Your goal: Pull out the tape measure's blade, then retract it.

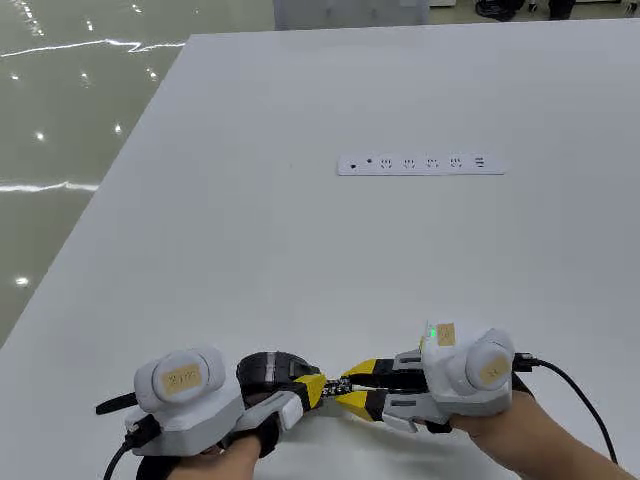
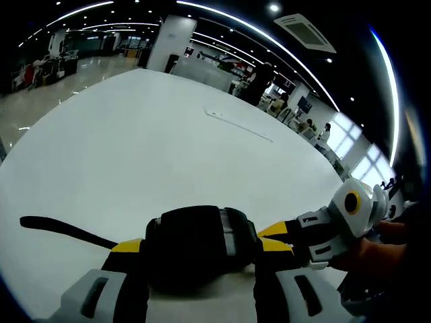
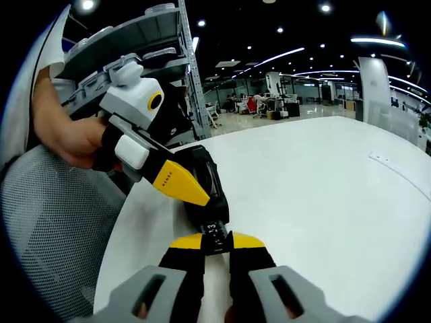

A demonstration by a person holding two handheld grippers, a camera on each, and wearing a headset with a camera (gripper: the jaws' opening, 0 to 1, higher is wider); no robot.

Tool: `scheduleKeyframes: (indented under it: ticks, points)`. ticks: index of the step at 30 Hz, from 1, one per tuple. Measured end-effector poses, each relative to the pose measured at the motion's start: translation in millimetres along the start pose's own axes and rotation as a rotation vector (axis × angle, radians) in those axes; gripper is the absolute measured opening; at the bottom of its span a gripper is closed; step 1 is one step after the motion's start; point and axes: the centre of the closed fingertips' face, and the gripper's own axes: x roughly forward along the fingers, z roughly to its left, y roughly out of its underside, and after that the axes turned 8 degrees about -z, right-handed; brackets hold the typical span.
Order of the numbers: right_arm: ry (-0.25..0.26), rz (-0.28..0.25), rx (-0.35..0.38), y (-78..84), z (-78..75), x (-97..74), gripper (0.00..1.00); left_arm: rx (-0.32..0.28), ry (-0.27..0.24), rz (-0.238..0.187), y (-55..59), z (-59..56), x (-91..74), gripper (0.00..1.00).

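The left gripper (image 2: 202, 247) clamps its jaws tight on the black tape measure (image 1: 266, 371), which sits well to the near side of the power strip (image 1: 420, 165). The right gripper (image 3: 217, 242) pinches the short drawn-out blade (image 3: 214, 231) at its tip, jaws nearly closed.

Left gripper (image 1: 305, 392) and right gripper (image 1: 352, 390) face tip to tip, fingers (image 3: 249, 242) closed

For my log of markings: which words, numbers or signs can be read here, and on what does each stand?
None reads clearly.
Blade of tape measure, in right tongs: digits, blurred.
Left tongs, yellow fingertip: print too small.
Tan stickers: too small.
Power strip: signs too small.
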Motion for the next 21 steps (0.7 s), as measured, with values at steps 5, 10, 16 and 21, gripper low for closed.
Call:
scheduleKeyframes:
  ticks: [5, 10, 16, 21]
  points:
    - [-0.012, 0.006, -0.003, 1.1, 0.1, 4.0, 0.11, 0.003, -0.001, 0.001, 0.4, 0.0, 0.2, 0.6]
    - [-0.017, 0.009, 0.001, 3.2, 0.4, 6.0, 0.11, 0.012, 0.0, 0.001, 0.9, -0.7, 0.3, 0.6]
    - [-0.026, 0.01, 0.004, 2.3, 1.7, 10.2, 0.11, 0.008, 0.001, 0.002, 1.0, -0.4, 0.1, 0.6]
    - [-0.038, 0.019, -0.005, 1.7, 2.9, 15.7, 0.11, 0.006, 0.0, 0.002, 1.2, -0.4, 0.1, 0.6]
